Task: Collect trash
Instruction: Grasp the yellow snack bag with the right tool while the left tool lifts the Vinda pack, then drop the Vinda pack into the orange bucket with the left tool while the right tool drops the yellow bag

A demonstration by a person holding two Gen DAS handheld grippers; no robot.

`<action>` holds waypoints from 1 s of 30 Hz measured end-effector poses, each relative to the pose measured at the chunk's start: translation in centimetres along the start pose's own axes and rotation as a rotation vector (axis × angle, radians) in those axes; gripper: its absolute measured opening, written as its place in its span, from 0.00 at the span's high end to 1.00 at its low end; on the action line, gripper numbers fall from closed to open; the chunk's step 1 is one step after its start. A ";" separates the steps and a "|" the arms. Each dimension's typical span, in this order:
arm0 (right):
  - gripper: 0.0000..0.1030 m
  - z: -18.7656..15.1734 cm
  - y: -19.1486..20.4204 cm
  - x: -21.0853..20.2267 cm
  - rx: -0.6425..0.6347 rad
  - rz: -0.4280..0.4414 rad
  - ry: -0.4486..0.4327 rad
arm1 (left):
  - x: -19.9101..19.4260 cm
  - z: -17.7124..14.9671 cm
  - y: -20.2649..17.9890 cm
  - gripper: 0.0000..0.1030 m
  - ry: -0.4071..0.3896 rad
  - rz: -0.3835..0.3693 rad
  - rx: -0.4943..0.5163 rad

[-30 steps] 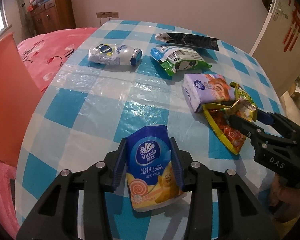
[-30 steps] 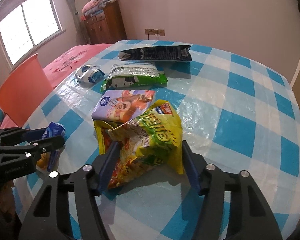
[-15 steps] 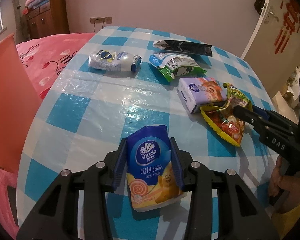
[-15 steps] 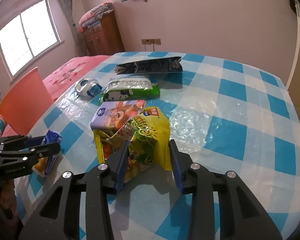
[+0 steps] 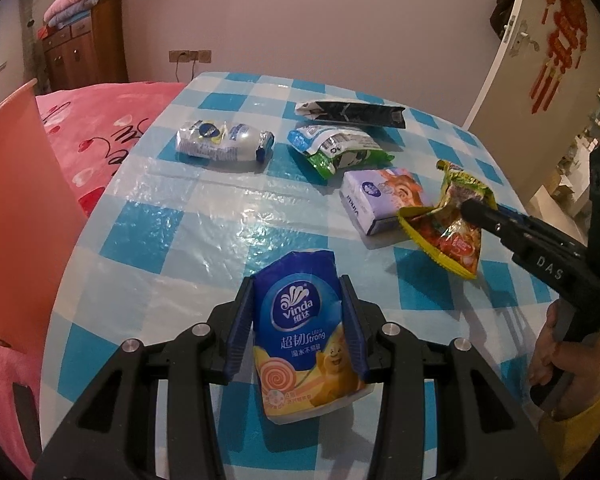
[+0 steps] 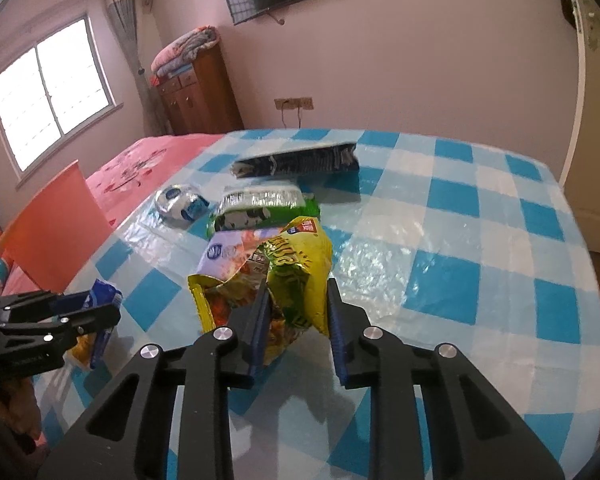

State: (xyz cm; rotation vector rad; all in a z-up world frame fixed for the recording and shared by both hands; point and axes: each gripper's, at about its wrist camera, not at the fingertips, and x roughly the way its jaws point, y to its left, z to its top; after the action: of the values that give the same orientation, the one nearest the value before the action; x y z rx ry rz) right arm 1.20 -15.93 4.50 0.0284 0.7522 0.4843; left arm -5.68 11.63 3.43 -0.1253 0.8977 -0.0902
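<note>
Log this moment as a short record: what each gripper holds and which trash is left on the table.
left gripper: shut on the blue tissue pack
right gripper: shut on the yellow snack bag, crumpled
left on table: purple tissue pack, green wrapper, black wrapper, white-blue packet
purple tissue pack: right beside the yellow snack bag
</note>
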 end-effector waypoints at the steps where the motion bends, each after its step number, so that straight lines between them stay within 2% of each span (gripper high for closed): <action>1: 0.74 0.1 0.1 -0.3 0.001 -0.005 -0.007 | -0.1 0.0 0.0 0.58 -0.006 -0.003 0.001; 14: 0.74 1.7 0.5 -3.4 0.056 -0.013 -0.057 | -2.7 1.3 0.0 0.58 -0.097 -0.056 0.011; 22: 0.74 2.9 1.9 -5.0 0.052 0.004 -0.081 | -5.4 2.6 1.0 0.58 -0.175 -0.051 0.012; 30: 0.74 4.6 5.2 -5.4 0.024 0.065 -0.091 | -8.9 4.3 3.2 0.58 -0.265 -0.015 -0.014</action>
State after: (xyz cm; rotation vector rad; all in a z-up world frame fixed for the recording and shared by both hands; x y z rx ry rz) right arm -1.27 -12.99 12.44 0.0970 0.6697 0.5327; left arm -7.73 16.24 12.54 -0.1532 0.6328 -0.0787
